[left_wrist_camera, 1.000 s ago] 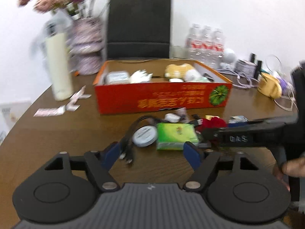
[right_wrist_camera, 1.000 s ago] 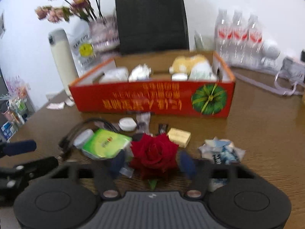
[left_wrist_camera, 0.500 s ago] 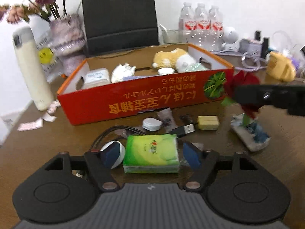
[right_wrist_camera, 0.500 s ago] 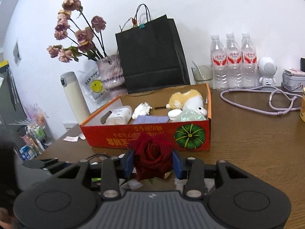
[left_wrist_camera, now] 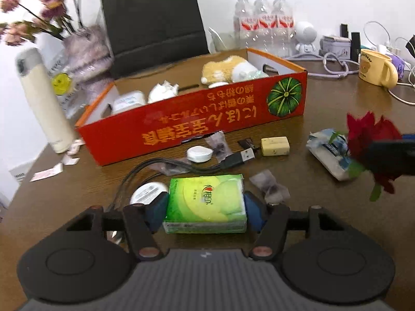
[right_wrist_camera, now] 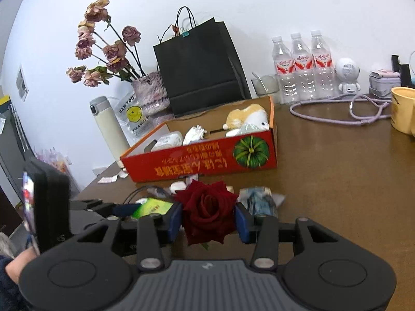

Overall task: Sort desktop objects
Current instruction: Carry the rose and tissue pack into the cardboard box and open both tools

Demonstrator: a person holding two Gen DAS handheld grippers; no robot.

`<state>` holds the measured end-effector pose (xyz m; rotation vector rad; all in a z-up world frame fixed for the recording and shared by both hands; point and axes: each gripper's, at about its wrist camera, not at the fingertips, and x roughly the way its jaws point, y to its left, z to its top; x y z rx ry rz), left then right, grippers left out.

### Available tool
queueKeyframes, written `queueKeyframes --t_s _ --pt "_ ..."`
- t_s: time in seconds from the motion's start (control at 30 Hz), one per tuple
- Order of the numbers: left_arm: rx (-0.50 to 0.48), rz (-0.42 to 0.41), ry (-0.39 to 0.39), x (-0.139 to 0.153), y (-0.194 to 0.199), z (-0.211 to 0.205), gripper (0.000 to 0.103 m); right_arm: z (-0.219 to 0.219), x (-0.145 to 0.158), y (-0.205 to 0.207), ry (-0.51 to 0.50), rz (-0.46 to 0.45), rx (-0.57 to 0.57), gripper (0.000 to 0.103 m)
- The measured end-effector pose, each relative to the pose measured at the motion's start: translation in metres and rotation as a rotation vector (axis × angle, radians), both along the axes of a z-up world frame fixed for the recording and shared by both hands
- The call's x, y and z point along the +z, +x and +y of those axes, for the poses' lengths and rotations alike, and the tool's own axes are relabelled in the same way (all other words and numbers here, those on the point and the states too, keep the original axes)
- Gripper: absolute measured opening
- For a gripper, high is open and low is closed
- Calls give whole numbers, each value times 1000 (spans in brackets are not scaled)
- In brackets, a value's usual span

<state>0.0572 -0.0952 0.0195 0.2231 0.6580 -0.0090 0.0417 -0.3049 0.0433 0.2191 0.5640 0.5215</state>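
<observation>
A green tissue pack [left_wrist_camera: 205, 202] lies on the brown table between the blue pads of my left gripper [left_wrist_camera: 205, 211]. The jaws are closing, and both pads touch the pack's short sides. My right gripper [right_wrist_camera: 208, 217] is shut on a red rose [right_wrist_camera: 206, 210] and holds it above the table; in the left wrist view the rose [left_wrist_camera: 368, 134] hangs at the right edge. Behind them stands the red cardboard box [left_wrist_camera: 197, 127], open-topped, with a plush toy [left_wrist_camera: 228, 68] and white items inside. The right wrist view also shows the box [right_wrist_camera: 202, 160] and the tissue pack [right_wrist_camera: 153, 207].
Loose things lie before the box: a black USB cable [left_wrist_camera: 238, 156], a white case [left_wrist_camera: 198, 154], a yellow block [left_wrist_camera: 275, 146], a crumpled packet [left_wrist_camera: 326, 155], a white disc [left_wrist_camera: 147, 193]. A thermos [left_wrist_camera: 44, 98], black bag [left_wrist_camera: 153, 18] and yellow mug [left_wrist_camera: 376, 67] stand around.
My left gripper came forward around the tissue pack and its jaws narrowed onto it. My right gripper lifted the rose off the table and carried it to the right.
</observation>
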Motion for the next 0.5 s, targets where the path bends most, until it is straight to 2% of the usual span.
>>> queueKeyframes --t_s 0.2,0.37,0.43,0.5 --pt "36 -52 -88 24 -69 21 63 13 -4 -26 -44 18 23 42" --pt "67 41 -130 10 -119 41 63 34 -17 -55 -132 59 66 42" --pt "84 49 -122 4 -134 45 64 43 -22 -67 -155 75 83 43" --pt "60 36 -112 0 -147 46 65 50 -26 -80 -151 97 94 46"
